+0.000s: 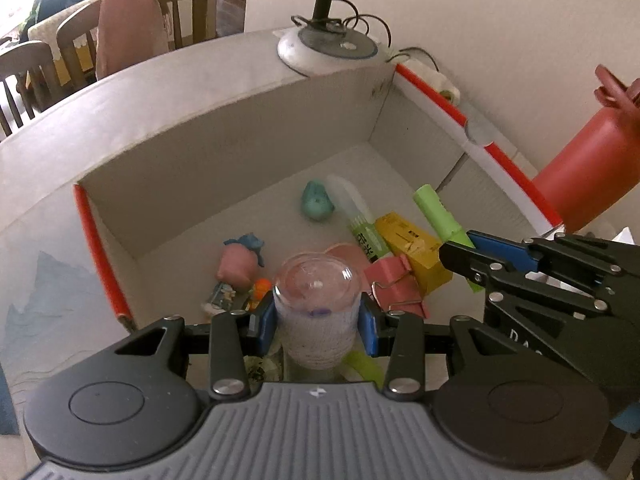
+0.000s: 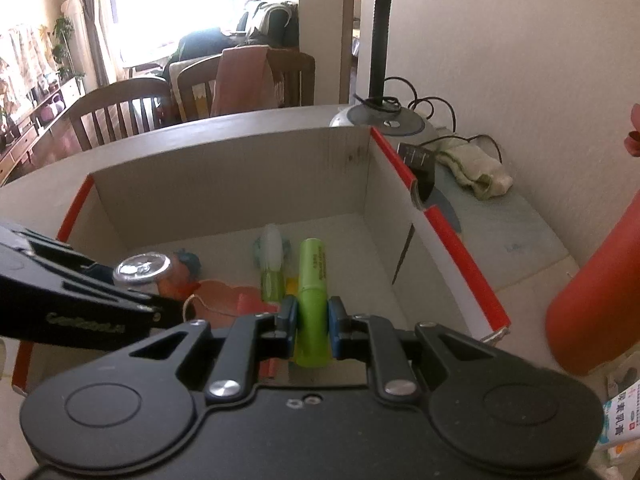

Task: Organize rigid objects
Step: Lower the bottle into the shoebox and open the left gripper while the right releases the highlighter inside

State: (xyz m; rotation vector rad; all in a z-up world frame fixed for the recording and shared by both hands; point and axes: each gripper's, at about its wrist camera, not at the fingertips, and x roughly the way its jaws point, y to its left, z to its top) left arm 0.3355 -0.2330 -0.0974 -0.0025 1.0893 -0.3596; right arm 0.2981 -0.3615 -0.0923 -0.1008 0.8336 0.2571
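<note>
My left gripper (image 1: pixel 316 320) is shut on a small clear jar (image 1: pixel 316 304) with a clear cap, held over the near side of an open cardboard box (image 1: pixel 224 136). The jar's top (image 2: pixel 142 267) also shows in the right wrist view. My right gripper (image 2: pixel 313 322) is shut on a green highlighter (image 2: pixel 314 292), held over the same box; it also shows in the left wrist view (image 1: pixel 438 212). Inside the box lie a teal toy (image 1: pixel 317 202), a pink binder clip (image 1: pixel 394 280), a yellow box (image 1: pixel 412 244), a green tube (image 1: pixel 360 220) and a pink figure (image 1: pixel 240 260).
A red bottle (image 1: pixel 584 168) stands just right of the box. A lamp base (image 1: pixel 328 46) with cables sits behind the box. A folded cloth (image 2: pixel 472 168) lies at the back right. Wooden chairs (image 2: pixel 120 112) stand beyond the table.
</note>
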